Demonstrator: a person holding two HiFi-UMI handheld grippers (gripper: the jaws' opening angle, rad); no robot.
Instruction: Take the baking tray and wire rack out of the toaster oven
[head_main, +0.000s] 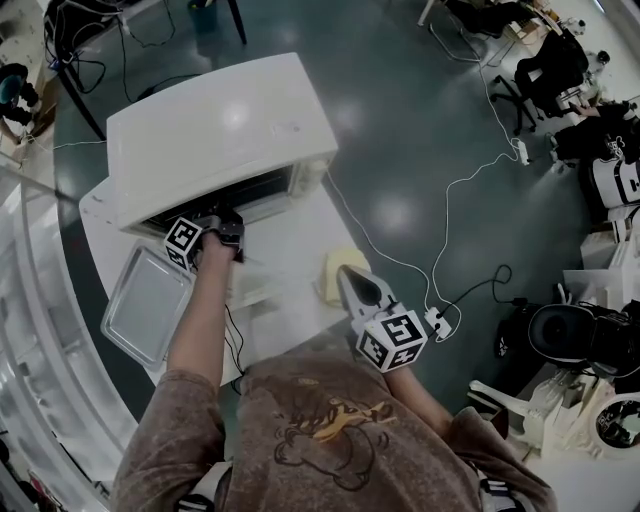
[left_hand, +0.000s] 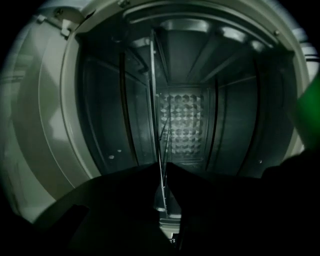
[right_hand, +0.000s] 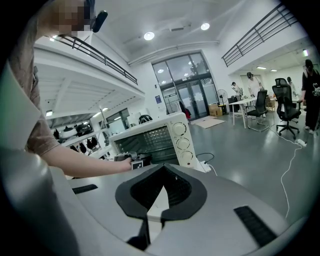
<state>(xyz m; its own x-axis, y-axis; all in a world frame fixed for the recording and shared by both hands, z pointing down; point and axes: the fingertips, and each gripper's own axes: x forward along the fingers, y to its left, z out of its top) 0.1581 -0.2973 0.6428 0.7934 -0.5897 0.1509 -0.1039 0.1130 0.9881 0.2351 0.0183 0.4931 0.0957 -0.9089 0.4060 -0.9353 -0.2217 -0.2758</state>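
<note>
The white toaster oven (head_main: 220, 130) stands on a white table (head_main: 300, 225), also seen as the toaster oven (right_hand: 160, 140) in the right gripper view. My left gripper (head_main: 228, 225) reaches into its mouth. Seen from inside, the left gripper (left_hand: 162, 172) is rolled on its side, and its dark jaws are shut on the front edge of the wire rack (left_hand: 156, 100), which shows as a thin upright line. The baking tray (head_main: 148, 305) lies on the table's left corner, outside the oven. My right gripper (head_main: 345, 272) hangs shut and empty near the table's right edge; its tips (right_hand: 163, 169) meet.
A yellow cloth (head_main: 335, 270) lies on the table beside the right gripper. On the floor to the right are a white cable and a power strip (head_main: 438, 322). White shelving (head_main: 30, 330) runs along the left. Office chairs and desks (right_hand: 280, 107) stand far off.
</note>
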